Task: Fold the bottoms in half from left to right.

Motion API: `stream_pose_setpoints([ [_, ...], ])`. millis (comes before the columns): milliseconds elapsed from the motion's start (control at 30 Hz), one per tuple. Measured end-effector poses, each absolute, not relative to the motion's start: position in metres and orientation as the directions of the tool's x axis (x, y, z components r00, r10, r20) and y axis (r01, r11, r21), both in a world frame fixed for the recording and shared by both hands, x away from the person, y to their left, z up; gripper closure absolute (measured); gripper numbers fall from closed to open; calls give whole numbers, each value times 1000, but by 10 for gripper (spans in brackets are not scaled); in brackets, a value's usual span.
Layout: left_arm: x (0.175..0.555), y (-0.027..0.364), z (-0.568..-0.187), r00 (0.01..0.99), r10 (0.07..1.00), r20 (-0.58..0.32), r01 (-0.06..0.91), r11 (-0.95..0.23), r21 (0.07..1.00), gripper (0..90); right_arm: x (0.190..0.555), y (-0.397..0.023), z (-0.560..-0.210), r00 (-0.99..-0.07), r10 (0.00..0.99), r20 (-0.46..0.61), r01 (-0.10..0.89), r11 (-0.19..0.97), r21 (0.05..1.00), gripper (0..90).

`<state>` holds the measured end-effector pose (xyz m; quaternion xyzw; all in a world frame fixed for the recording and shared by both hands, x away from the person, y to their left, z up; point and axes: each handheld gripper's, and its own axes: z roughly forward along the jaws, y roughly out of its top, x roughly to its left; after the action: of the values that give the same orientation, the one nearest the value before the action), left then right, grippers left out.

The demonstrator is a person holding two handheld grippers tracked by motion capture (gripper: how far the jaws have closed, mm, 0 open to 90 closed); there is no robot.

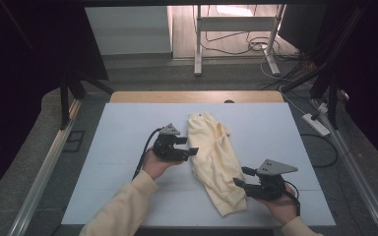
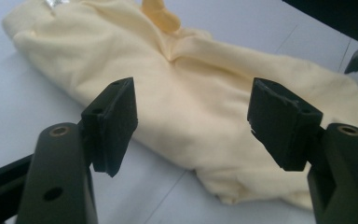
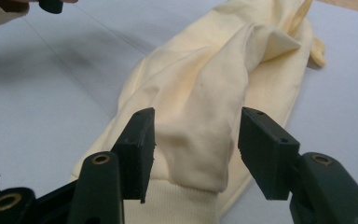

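Both grippers, left gripper (image 1: 193,146) and right gripper (image 1: 239,177), are held open beside the half-folded yellow sweatshirt (image 1: 214,157); folding is judged unfinished.

Quick count: one pale yellow sweatshirt (image 1: 214,160) on one worktop (image 1: 128,128), two grippers, left gripper (image 1: 193,151) at 9 o'clock and right gripper (image 1: 240,177) at 5, plus one power strip (image 1: 316,124).

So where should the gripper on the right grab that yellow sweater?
Probably the ribbed hem at the near end of the yellow sweater, coming in from the right edge. That band lies flat just ahead of the right gripper, whose open jaws already frame it.
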<state>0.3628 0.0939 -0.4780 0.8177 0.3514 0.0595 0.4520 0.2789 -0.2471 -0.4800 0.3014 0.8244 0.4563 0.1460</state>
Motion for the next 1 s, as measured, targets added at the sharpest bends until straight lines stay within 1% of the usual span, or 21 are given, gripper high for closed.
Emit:
stream_pose_setpoints([
  [100, 358, 101, -478, 736, 639, -222, 524, -330, 785, 321, 278, -245, -479, -787, 616, 34, 352, 402, 845, 466],
  [167, 354, 104, -479, 728, 644, -236, 534, -316, 785, 322, 278, -245, -478, -800, 597, 62, 356, 390, 849, 466],
  [267, 350, 106, -480, 730, 647, -219, 530, -333, 780, 321, 276, -243, -477, -818, 571, 73, 353, 397, 847, 466],
  [367, 345, 111, -478, 723, 654, -221, 524, -312, 792, 320, 274, -240, -478, -827, 556, 85, 362, 410, 837, 466],
  [500, 340, 116, -476, 725, 656, -209, 512, -310, 801, 321, 269, -231, -483, -847, 520, 113, 383, 449, 807, 466],
  [600, 339, 117, -477, 727, 656, -206, 511, -316, 799, 321, 266, -223, -488, -865, 493, 92, 373, 511, 774, 465],
  [667, 339, 117, -478, 728, 653, -207, 513, -319, 797, 320, 266, -219, -495, -873, 483, 73, 374, 565, 735, 463],
  [767, 339, 117, -480, 731, 650, -206, 514, -327, 793, 320, 266, -217, -503, -870, 488, 74, 395, 599, 696, 459],
  [833, 339, 116, -480, 732, 648, -209, 516, -328, 791, 319, 266, -215, -506, -860, 507, 60, 407, 611, 678, 477],
  [867, 339, 116, -481, 733, 647, -210, 518, -331, 789, 319, 267, -214, -506, -856, 514, 55, 412, 614, 674, 523],
  [967, 340, 116, -482, 733, 647, -211, 520, -333, 786, 317, 268, -213, -505, -857, 513, 52, 414, 624, 663, 591],
  [1000, 340, 116, -483, 732, 649, -207, 520, -335, 786, 317, 268, -213, -505, -859, 509, 53, 412, 626, 662, 633],
])
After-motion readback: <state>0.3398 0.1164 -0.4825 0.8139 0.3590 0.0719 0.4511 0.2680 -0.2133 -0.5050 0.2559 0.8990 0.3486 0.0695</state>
